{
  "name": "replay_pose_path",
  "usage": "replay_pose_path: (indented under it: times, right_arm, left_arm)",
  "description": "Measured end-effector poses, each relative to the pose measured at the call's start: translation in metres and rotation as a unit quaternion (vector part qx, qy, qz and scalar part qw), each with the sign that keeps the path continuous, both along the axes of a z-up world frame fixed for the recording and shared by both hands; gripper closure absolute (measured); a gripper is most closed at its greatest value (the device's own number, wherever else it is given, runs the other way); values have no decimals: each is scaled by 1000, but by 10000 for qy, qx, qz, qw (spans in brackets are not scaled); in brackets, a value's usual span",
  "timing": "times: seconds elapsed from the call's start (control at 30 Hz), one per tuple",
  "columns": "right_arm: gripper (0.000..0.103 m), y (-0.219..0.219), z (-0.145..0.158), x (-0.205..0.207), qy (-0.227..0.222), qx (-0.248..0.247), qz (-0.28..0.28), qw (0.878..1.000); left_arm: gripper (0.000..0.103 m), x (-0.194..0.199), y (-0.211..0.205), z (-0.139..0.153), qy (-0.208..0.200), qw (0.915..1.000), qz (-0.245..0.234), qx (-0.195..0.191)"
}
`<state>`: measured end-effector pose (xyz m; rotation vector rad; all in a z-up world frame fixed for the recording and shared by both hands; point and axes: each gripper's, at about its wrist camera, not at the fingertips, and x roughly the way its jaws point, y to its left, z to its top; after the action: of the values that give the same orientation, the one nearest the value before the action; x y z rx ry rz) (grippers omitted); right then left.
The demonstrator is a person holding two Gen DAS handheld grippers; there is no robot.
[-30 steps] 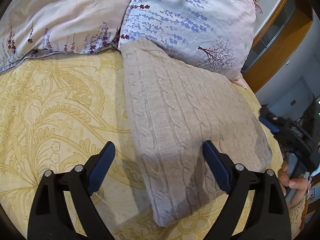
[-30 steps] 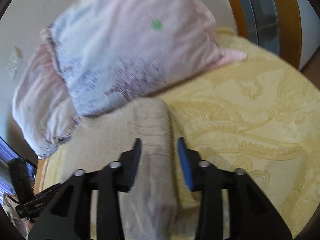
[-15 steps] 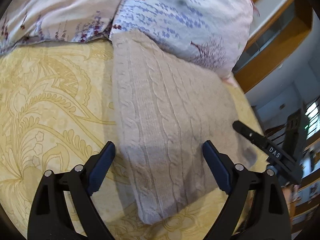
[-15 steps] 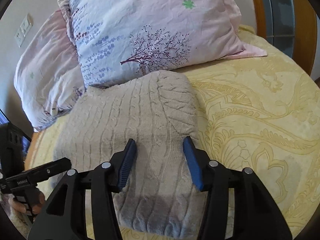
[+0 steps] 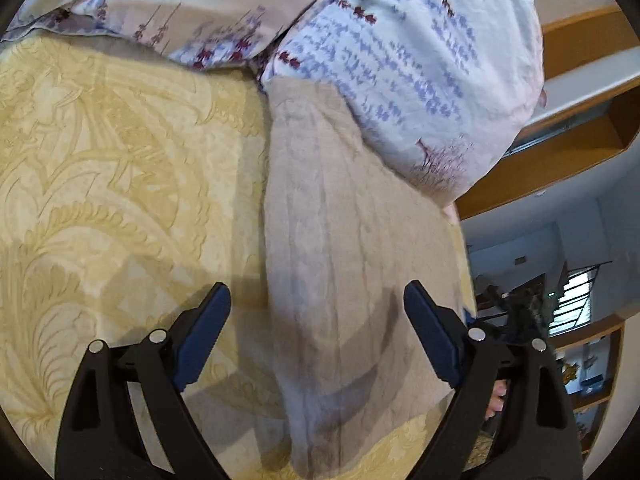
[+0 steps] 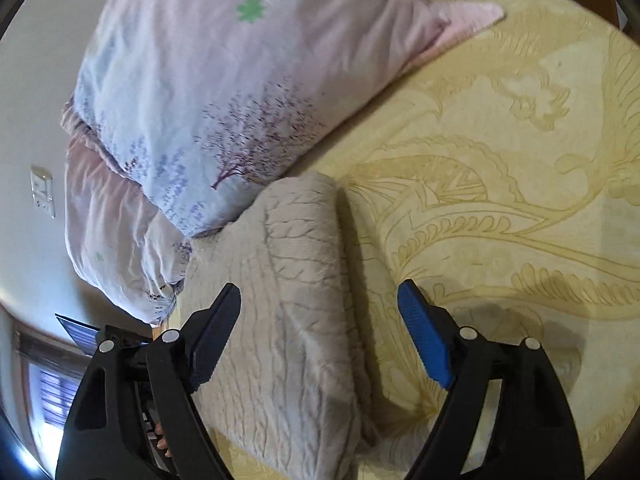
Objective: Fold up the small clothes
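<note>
A folded beige cable-knit sweater (image 5: 344, 264) lies on the yellow patterned bedspread (image 5: 112, 184), its far end against the pillows. My left gripper (image 5: 316, 312) is open and empty, hovering over the sweater's near end. In the right wrist view the sweater (image 6: 296, 312) lies as a thick folded stack. My right gripper (image 6: 320, 312) is open and empty, just above its folded edge. Neither gripper holds cloth.
Two floral pillows (image 5: 400, 52) lie at the head of the bed, also in the right wrist view (image 6: 224, 92). The bedspread (image 6: 500, 184) stretches right of the sweater. Wooden shelving (image 5: 568, 136) stands beyond the bed's edge.
My right gripper has opened from nearly shut to wide open above the sweater. My left gripper stayed open and moved closer over the sweater's near end. The sweater lies still.
</note>
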<state>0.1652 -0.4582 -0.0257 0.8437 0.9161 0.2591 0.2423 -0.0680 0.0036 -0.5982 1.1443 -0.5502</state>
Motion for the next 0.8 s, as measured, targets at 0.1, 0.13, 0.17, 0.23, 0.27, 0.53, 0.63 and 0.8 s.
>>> replay_pose_path:
  times: [0.1,0.13,0.17,0.23,0.27,0.53,0.63,0.8]
  right_arm:
    - [21,1,-8,6,54,173,113,9998]
    - [21,2,-10,8,56,202,150,9997]
    - [21,4,-10,9,0,214,182,9996]
    - [22,6,-10,10,-31,203,264,9994]
    - [25,7,-10,11,-37,213,306,9993]
    - [40,25,-14,16,-154,226,693,9972]
    - [48,29,-16,17,-145,301,760,9965]
    - [68,27,-23,10,-232,753,791,9938]
  left_arm:
    - [17,5,-1,-2,52,9998,-49,-169]
    - [19,6,-1,-3,82,9997,-64,-218]
    - [21,8,-2,-5,102,9996,-71,-263]
    - [23,11,-5,-6,109,9993,-82,-338]
    - [26,11,-6,-7,128,9991,-90,-396]
    - [29,14,-14,-11,135,9984,-70,-551]
    - [33,14,-15,-12,190,9980,-62,-605]
    - [52,7,-17,-12,135,9978,-102,-638]
